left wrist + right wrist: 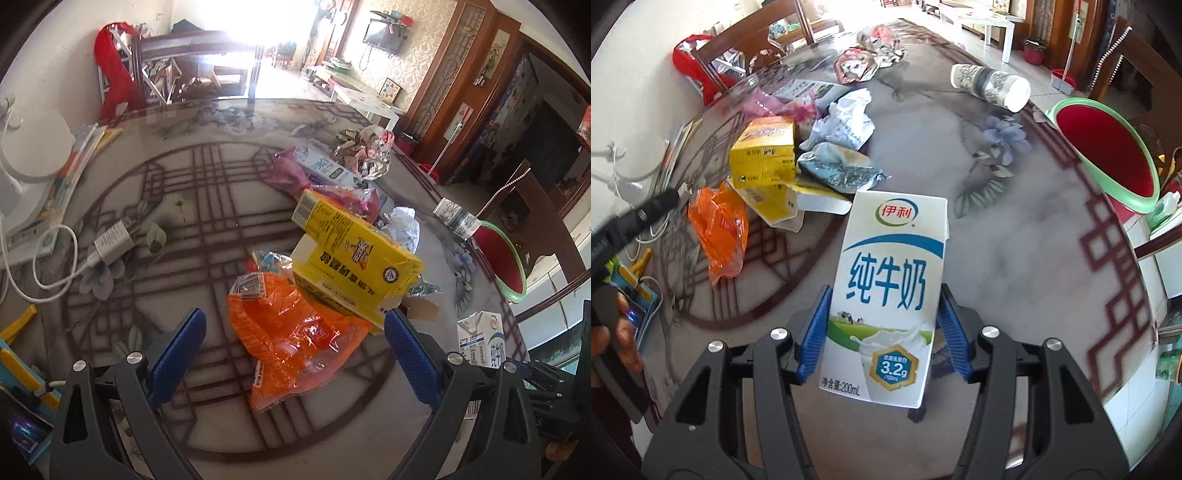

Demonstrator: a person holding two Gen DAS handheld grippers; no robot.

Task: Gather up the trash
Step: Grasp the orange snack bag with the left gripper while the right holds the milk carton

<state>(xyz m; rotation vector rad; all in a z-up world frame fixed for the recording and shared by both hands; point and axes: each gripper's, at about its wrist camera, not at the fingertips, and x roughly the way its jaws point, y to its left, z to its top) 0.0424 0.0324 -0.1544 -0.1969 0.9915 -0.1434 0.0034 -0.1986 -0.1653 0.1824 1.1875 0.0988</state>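
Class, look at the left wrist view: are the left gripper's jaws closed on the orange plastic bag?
No, the left gripper stands open, its blue pads apart either side of the orange plastic bag.

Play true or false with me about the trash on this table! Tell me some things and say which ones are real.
1. The right claw is squeezing a milk carton. True.
2. The left claw is holding the orange wrapper. False: its blue pads stand wide apart on either side of the wrapper and do not touch it.
3. The yellow box lies partly on top of the orange wrapper. True.
4. The paper cup stands upright. False: it lies on its side.
5. The green bin is full of trash. False: only its red inside shows.
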